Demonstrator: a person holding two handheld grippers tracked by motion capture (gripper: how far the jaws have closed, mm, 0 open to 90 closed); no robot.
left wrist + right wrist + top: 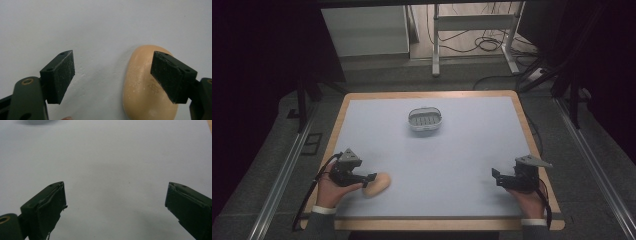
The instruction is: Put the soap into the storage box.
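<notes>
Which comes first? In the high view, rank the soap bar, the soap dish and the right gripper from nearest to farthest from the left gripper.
1. Soap bar: right beside the left gripper, at the table's near left.
2. Soap dish: farther up the table, toward its far middle.
3. Right gripper: across the table at its near right, farthest of the three.

one soap bar (377,184), one grey dish (425,120).

Pale blue table (462,160) with wooden rim. Beyond: white cabinet (364,30), white metal frame (472,22), black cables (487,46) on floor. 2 metal rails (277,185) flanking.
</notes>
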